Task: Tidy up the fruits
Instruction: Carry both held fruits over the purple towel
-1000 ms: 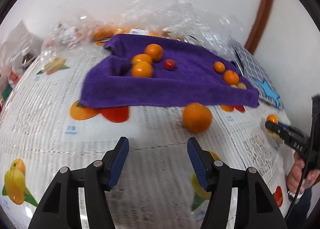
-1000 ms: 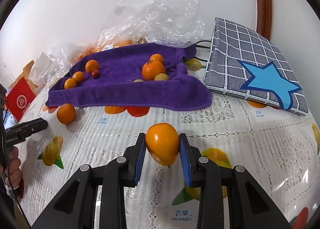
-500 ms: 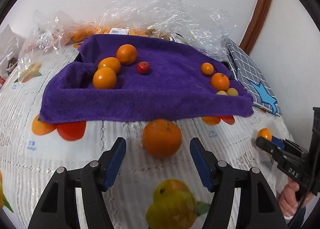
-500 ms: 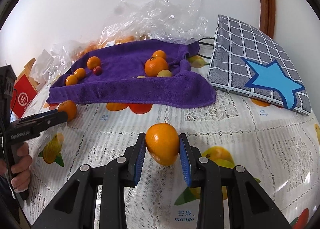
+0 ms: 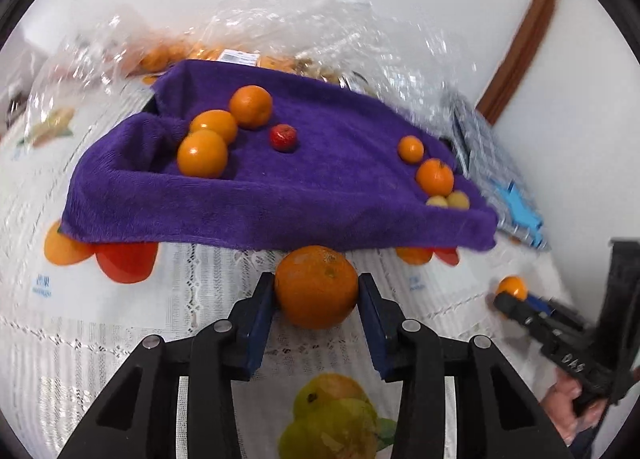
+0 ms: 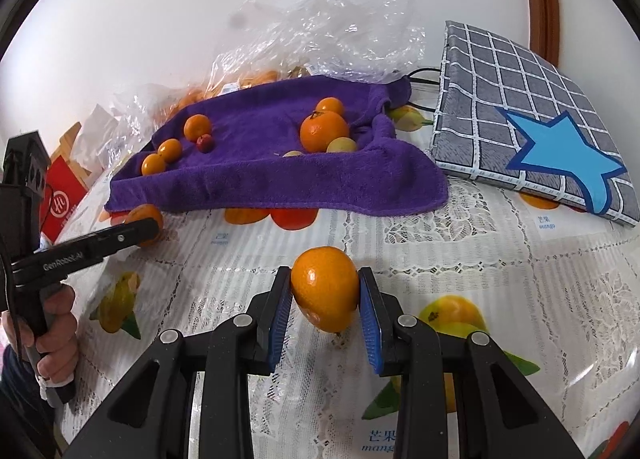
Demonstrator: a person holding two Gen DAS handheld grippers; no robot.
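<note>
Two grippers are at work over my worktop (image 6: 500, 243), each with an orange between its blue pads. My left gripper (image 5: 316, 295) is closing its jaws on a large orange (image 5: 316, 287) that sits on the lace cloth just at the near hem of the purple towel (image 5: 300, 203); the left pad touches its skin, the right one looks a hair off. My right gripper (image 6: 325, 291) is clamped tight on a smaller orange (image 6: 325, 287), lifted clear of the cloth.

On the towel, in the left wrist view, three oranges (image 5: 202, 153) cluster at 10 o'clock, with a small red fruit (image 5: 283, 137) just beside them. At 2 o'clock lie two more oranges (image 5: 435, 177) and two pale yellow fruits (image 5: 458, 201). Crumpled clear plastic bags (image 6: 332, 27) rise behind the towel at 12 o'clock, and a grey checked cushion with a blue star (image 6: 540, 131) lies at 2 o'clock in the right wrist view.
</note>
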